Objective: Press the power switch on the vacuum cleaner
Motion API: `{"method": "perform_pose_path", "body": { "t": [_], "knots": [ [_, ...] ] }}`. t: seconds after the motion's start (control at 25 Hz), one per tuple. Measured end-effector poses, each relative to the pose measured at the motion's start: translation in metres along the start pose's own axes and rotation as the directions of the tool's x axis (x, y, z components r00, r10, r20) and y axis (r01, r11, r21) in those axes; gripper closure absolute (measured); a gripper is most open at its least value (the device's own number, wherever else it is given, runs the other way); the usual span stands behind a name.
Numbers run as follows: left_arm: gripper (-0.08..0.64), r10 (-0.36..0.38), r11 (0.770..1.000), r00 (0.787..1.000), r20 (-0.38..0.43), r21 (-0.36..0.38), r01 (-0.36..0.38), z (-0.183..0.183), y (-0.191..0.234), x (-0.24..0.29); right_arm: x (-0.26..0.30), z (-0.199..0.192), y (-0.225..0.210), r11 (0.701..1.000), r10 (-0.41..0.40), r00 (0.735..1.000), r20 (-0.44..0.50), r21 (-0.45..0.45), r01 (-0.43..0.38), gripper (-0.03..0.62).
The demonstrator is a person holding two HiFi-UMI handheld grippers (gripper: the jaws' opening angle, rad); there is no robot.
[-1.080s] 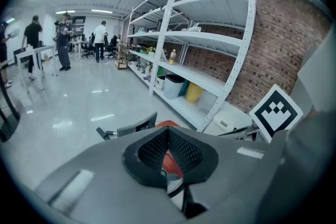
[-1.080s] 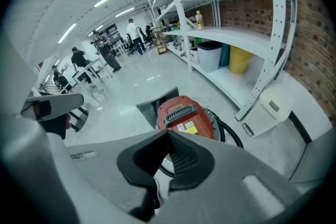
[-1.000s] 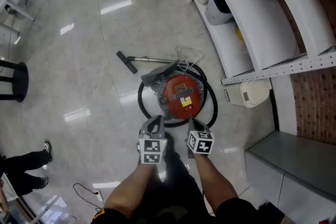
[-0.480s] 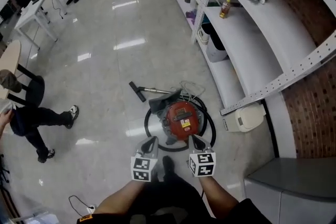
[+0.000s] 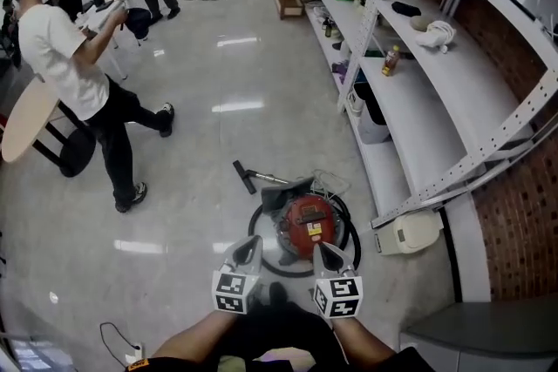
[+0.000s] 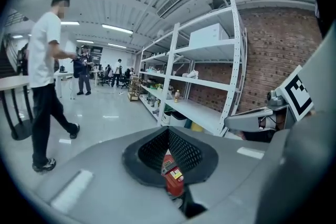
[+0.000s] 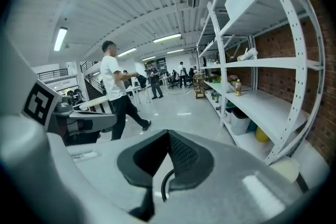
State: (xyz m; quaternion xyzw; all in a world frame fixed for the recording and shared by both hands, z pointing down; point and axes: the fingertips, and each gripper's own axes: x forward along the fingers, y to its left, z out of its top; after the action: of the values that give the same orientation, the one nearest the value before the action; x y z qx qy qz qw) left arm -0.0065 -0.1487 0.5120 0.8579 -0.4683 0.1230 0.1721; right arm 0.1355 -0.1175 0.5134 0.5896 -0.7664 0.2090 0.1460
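Standing over a red vacuum cleaner [image 5: 307, 220] on the shiny floor [image 5: 200, 144], close to the foot of the white shelving [image 5: 418, 109]. Ahead of and well below both grippers, roughly between their lines, a bit toward the right side.

For the left gripper [image 5: 248, 243]: jaws closed together, holding nothing. Through the slot under its pads, a glimpse of the red body straight down the pointing line. For the right gripper [image 5: 324, 250]: jaws likewise closed, empty, only a loop of black hose [image 5: 256, 233] visible past its pads.

Judged nearer, by a little, in the head view: the right gripper. Neither touching the machine, both well above.

Round canister, so no real long axis on the body itself. Metal wand [image 5: 266, 179] with floor nozzle [image 5: 243, 177] lying off the far left side, pointing away toward open floor. Hose coiled in a ring around the canister; tangle of light cable [image 5: 324, 181] at the far side.

No power switch identifiable at this size; probably on top of the red body, so likely a straight downward reach and a push with closed tips.

Writing: yellow-and-white sticker [image 5: 315, 231] on top of the canister, print too small to read. No brand legible. Square black-and-white markers on both gripper cubes, no text.

Off to the left, well apart, a person [image 5: 61, 39] in a white shirt. Right of the canister, a white appliance [image 5: 410, 233] under the lowest shelf.
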Motion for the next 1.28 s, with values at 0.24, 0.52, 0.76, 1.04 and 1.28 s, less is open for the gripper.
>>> {"method": "perform_pose_path", "body": {
  "t": [0.24,0.52,0.76,1.04,1.28],
  "knots": [
    [0.545,0.015,1.000,0.998,0.059,0.017,-0.016,0.022,-0.002,-0.026,-0.016,0.020,0.015,1.000,0.029,0.998,0.051,-0.002,-0.029,0.601],
    [0.545,-0.020,0.999,0.996,0.088,0.048,0.016,0.027,-0.012,-0.051,-0.031,0.024,0.033,1.000,0.028,0.996,0.080,-0.009,-0.027,0.601],
    [0.545,-0.038,0.997,0.995,0.090,0.075,0.031,0.017,-0.011,-0.086,-0.044,0.014,0.061,1.000,0.015,0.997,0.081,-0.013,-0.014,0.600],
    [0.545,-0.034,0.998,0.995,0.090,0.058,0.029,-0.012,0.001,-0.150,-0.075,-0.016,0.117,1.000,0.021,0.997,0.077,-0.017,-0.020,0.601],
    [0.545,-0.063,0.997,0.994,0.087,0.048,0.059,-0.038,0.003,-0.206,-0.115,-0.039,0.164,1.000,-0.008,0.997,0.080,-0.017,0.010,0.600]
  ]
}}
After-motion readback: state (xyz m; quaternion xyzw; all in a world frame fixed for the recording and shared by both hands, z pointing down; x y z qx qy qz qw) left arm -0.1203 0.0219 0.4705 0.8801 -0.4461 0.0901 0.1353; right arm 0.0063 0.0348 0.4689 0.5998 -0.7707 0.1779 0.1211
